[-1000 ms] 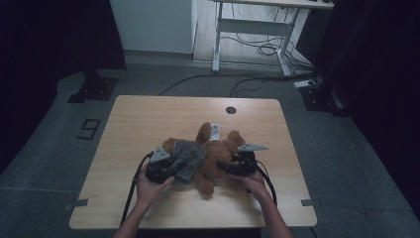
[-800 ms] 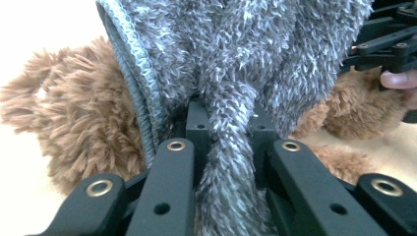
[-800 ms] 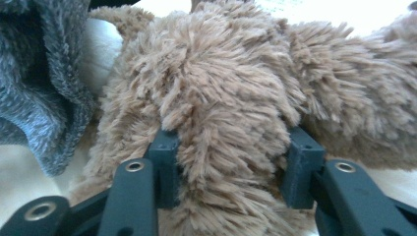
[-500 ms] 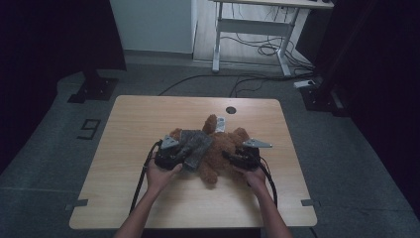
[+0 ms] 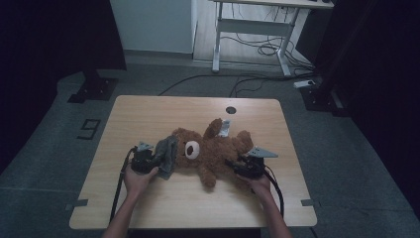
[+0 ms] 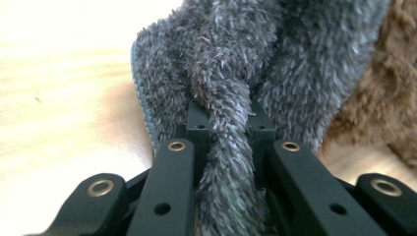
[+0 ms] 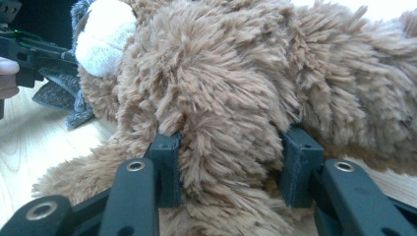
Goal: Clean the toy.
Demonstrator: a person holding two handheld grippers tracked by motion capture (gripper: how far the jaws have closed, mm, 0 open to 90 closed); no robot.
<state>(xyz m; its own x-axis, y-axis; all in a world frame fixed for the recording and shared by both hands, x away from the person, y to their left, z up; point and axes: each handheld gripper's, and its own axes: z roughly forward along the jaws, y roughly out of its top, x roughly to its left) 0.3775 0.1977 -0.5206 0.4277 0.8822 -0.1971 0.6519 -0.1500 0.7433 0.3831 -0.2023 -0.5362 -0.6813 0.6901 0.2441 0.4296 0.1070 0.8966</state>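
Note:
A brown teddy bear [image 5: 213, 148] lies on its back across the middle of the wooden table [image 5: 148, 114], its white muzzle turned up. Left of its head sits a grey fuzzy cloth [image 5: 167, 154], touching the head. My left gripper [image 5: 151, 161] is shut on a bunched fold of that cloth [image 6: 226, 73], which runs between the jaws of the left gripper [image 6: 227, 118]. My right gripper [image 5: 237, 166] is at the bear's right side. Its jaws have just been closing, and the right gripper [image 7: 231, 147] now pinches a thick roll of the bear's fur [image 7: 221, 73].
A white tag [image 5: 226, 126] sticks out beside the bear's raised limb. A round hole [image 5: 231, 110] sits near the table's far edge. A white desk frame [image 5: 247, 34] and loose cables lie on the floor beyond. The other hand's gripper [image 7: 24, 49] appears far off in the right gripper view.
The left hand has drawn the grey cloth leftwards off the bear's head, so the muzzle now shows. The bear has shifted and turned. The right gripper's jaws have narrowed on the bear's fur.

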